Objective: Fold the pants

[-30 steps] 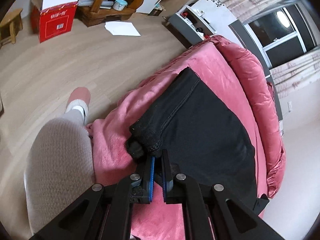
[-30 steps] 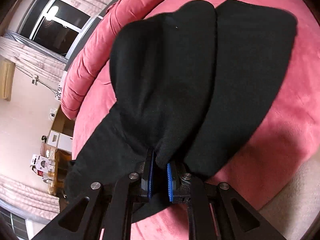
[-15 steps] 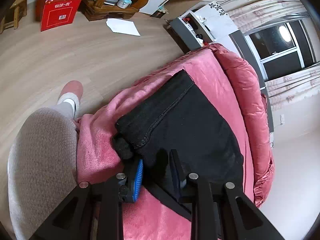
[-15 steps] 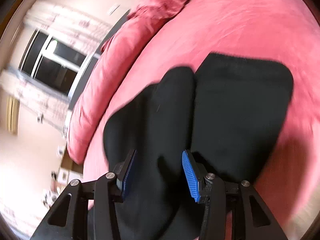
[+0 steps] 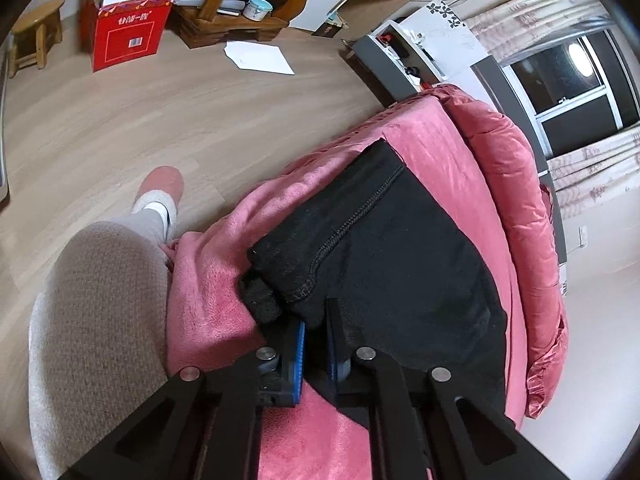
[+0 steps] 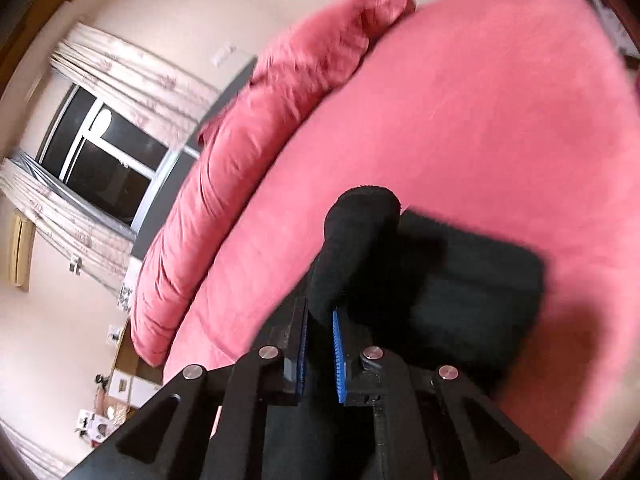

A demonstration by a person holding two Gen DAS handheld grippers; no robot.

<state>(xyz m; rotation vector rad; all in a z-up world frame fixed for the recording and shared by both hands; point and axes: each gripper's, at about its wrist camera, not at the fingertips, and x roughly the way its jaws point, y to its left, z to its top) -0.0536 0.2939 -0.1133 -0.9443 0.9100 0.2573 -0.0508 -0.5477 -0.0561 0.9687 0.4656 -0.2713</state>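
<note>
Pants (image 5: 400, 248), black and fleecy, lie spread on the pink blanket (image 5: 208, 280) over the bed, close to its near edge. They look soft, light and limp, so any lifted part will sag and drag the rest; hems and seamed edges give the surest hold. At the stitched corner the left gripper (image 5: 316, 340) is closing, a thick bunch of cloth between its blue pads. Further along, the right gripper (image 6: 320, 344) is closing too, pinching a raised fold that stands up above its fingers while the rest lies flat
</note>
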